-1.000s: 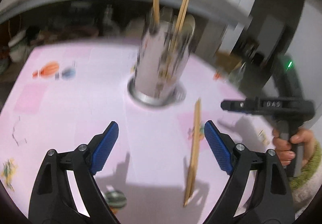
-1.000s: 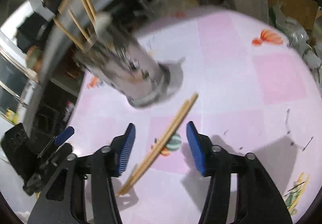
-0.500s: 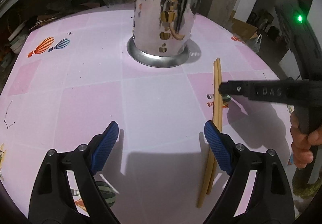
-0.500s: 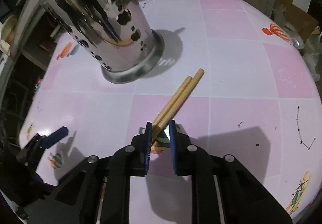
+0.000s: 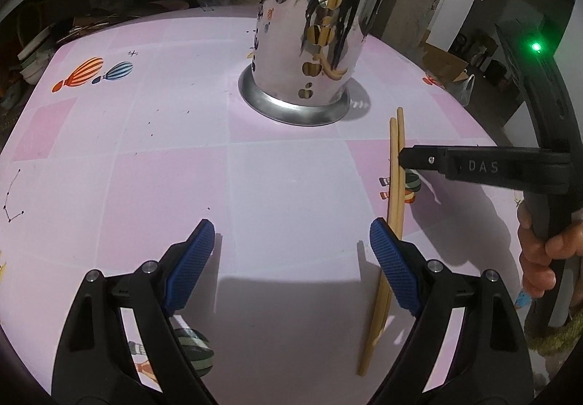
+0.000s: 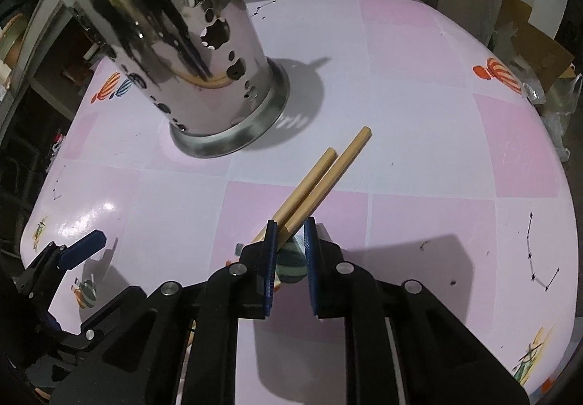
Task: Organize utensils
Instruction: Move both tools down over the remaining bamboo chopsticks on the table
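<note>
Left wrist view: left gripper [image 5: 288, 248] hangs over the pink table [image 5: 145, 186], jaws wide with only bare cloth between them. Its right pad sits just beside the near part of the chopsticks [image 5: 395, 186], which lie as a pair on the table, running from near to far, right of centre. Far ends point toward the holder [image 5: 309, 40], a perforated steel cylinder standing upright at the far middle of the table; chopstick tips and holder base are apart. Right gripper [image 5: 404, 159] reaches in from the right, a hand [image 5: 539, 259] around its handle, its tips at the pair's middle. Right wrist view: right gripper [image 6: 289, 252] jaws narrow, blue pads clamped on both chopsticks [image 6: 320, 183]; whether the pair is lifted off the cloth I cannot tell. More sticks stand inside the holder [image 6: 204, 59], far left.
</note>
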Tool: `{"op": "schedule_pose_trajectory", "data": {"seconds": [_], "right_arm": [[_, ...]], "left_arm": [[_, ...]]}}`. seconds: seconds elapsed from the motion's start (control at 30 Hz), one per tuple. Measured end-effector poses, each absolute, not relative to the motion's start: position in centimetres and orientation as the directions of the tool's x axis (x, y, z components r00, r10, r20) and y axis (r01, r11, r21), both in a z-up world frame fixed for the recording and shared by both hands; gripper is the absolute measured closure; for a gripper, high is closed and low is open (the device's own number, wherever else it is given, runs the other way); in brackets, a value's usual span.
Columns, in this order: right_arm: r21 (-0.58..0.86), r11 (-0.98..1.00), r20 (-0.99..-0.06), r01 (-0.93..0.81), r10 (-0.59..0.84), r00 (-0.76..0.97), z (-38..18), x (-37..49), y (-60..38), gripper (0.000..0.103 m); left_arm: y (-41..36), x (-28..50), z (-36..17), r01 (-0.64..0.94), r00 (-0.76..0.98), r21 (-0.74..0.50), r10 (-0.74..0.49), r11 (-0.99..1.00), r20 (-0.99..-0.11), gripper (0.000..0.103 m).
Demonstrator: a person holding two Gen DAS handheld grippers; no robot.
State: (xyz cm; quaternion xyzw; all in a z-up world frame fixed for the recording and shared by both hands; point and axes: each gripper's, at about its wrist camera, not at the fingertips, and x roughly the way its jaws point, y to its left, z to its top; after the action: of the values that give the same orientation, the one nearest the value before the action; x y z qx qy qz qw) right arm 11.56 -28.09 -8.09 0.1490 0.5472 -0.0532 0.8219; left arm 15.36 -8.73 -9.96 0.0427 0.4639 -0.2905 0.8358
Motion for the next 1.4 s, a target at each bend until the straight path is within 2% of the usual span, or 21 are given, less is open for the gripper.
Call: {"op": "schedule_pose_trajectory", "data": {"seconds": [0.5,0.8,0.87,0.97,1.17,1.4], "right_arm": [[0.053,0.998,-0.955,0.026,0.043,0.294,-7.5,10.8,-27.9,0.088],[0.234,0.944,-0.933,0.234,0.15,0.327,-7.1,10.0,-32.4,0.086],[0.234,0.935,-0.935,0.266,0.142,0.324,-7.5,10.3,-32.7,0.079],[0.226,0.932,-0.94,0.284,0.132,0.315,-8.0,11.2,-32.7,0.078],[0.128,0.977,-0.942,0.17,0.066,0.329,-7.9,12.3,-30.5,0.078],[0.052,0.999,-0.955,-0.017,0.055,0.292,-7.6,12.3,-29.4,0.08]], "left_arm": [[-8.6,15.8,-10.0,0.514,0.403,-0.202,-0.443,0.833,-0.801,0.02],[-8.0,16.3,-9.9,0.492,0.406,-0.218,-0.444,0.843,-0.799,0.02],[-8.0,16.3,-9.9,0.494,0.408,-0.216,-0.444,0.842,-0.797,0.02],[-7.9,16.2,-9.9,0.495,0.409,-0.216,-0.445,0.842,-0.797,0.02],[-7.9,16.1,-9.9,0.5,0.407,-0.215,-0.447,0.839,-0.796,0.02],[-8.2,16.0,-9.8,0.514,0.405,-0.216,-0.457,0.83,-0.792,0.02]]}}
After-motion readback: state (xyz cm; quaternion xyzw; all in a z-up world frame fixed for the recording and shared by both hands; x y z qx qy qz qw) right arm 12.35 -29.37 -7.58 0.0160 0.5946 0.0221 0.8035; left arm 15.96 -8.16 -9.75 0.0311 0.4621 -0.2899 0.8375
